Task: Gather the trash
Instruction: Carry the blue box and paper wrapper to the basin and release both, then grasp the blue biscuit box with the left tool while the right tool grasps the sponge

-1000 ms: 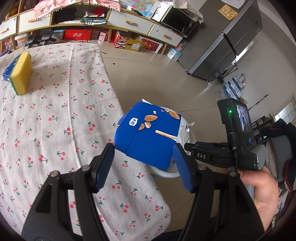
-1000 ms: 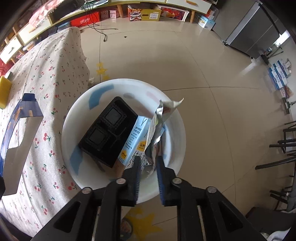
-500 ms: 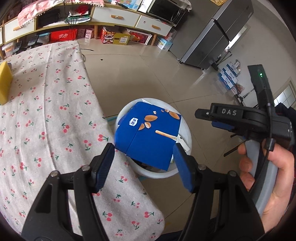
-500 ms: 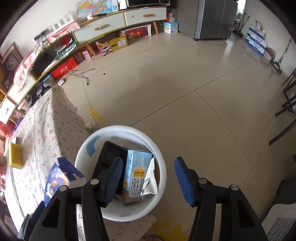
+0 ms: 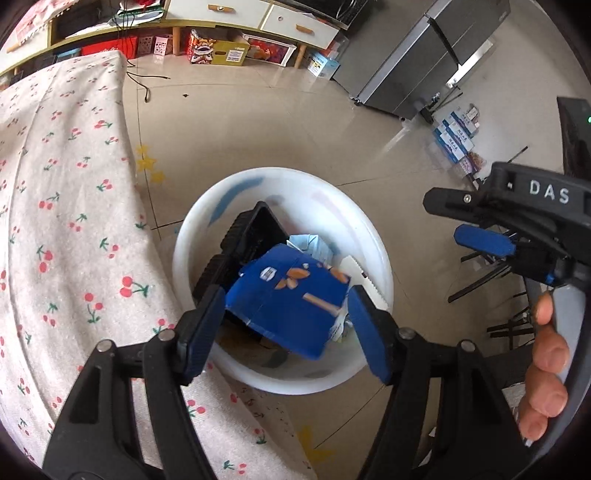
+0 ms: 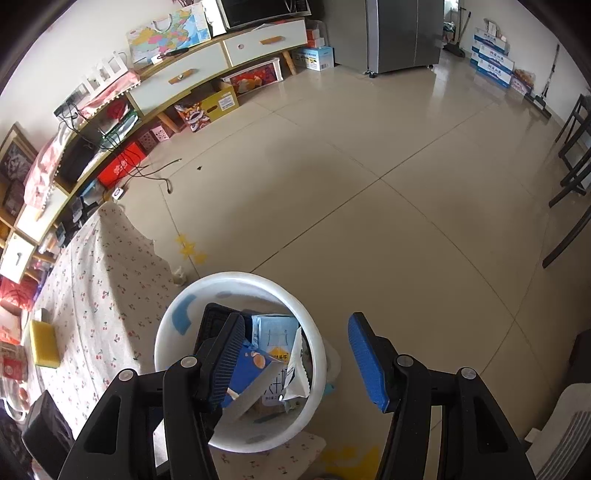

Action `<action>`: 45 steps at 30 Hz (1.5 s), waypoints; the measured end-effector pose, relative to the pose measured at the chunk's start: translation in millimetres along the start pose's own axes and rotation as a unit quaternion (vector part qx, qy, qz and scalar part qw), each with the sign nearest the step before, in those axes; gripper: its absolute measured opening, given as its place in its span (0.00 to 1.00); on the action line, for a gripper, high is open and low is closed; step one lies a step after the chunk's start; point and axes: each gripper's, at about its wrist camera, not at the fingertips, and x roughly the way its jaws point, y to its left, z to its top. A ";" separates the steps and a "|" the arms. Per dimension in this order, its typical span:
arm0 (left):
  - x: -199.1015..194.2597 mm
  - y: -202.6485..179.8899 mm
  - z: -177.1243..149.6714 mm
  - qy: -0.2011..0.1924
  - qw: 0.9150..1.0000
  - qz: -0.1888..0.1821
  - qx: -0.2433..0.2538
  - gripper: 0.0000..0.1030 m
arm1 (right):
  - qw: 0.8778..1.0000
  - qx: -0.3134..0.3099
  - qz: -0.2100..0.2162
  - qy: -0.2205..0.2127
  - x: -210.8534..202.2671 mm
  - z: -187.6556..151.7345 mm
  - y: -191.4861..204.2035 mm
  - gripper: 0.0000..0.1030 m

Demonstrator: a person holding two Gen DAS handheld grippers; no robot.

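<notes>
A white round bin (image 5: 373,243) stands on the floor beside the table; it also shows in the right wrist view (image 6: 314,339). It holds a black plastic tray (image 5: 251,236), a pale blue milk carton (image 6: 275,332) and a torn wrapper (image 6: 297,373). A blue cookie box (image 5: 291,299) sits between my left gripper's (image 5: 286,325) wide pads, over the bin; whether the pads still touch it is unclear. The box also shows in the right wrist view (image 6: 247,373). My right gripper (image 6: 295,362) is open and empty above the bin.
The cherry-print tablecloth (image 5: 55,206) covers the table left of the bin. A yellow sponge (image 6: 44,343) lies on it. A cabinet (image 6: 207,70), boxes and a grey fridge (image 6: 399,33) line the far wall. Dark chair legs (image 6: 569,192) stand at right.
My left gripper moved the blue box off the table edge to over the bin. My right gripper let go of the wrapper, opened wide and rose above the bin.
</notes>
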 end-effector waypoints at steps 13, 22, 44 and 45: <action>-91.4 69.0 -7.0 -0.079 0.995 0.024 -0.064 0.67 | 0.999 -0.027 0.016 0.002 2.1 -3.2 20.7 0.58; -155.9 144.7 -3.2 -0.122 0.984 0.071 -0.113 0.67 | 0.997 -0.072 0.031 0.006 6.1 -8.0 61.8 0.58; -156.5 317.4 75.7 -0.048 0.968 0.244 -0.024 0.72 | 0.934 -0.325 0.151 -0.001 2.4 -89.5 267.2 0.58; -156.1 319.7 77.0 -0.050 0.971 0.234 -0.024 0.72 | 0.930 -0.332 0.158 -0.005 2.1 -93.6 275.9 0.58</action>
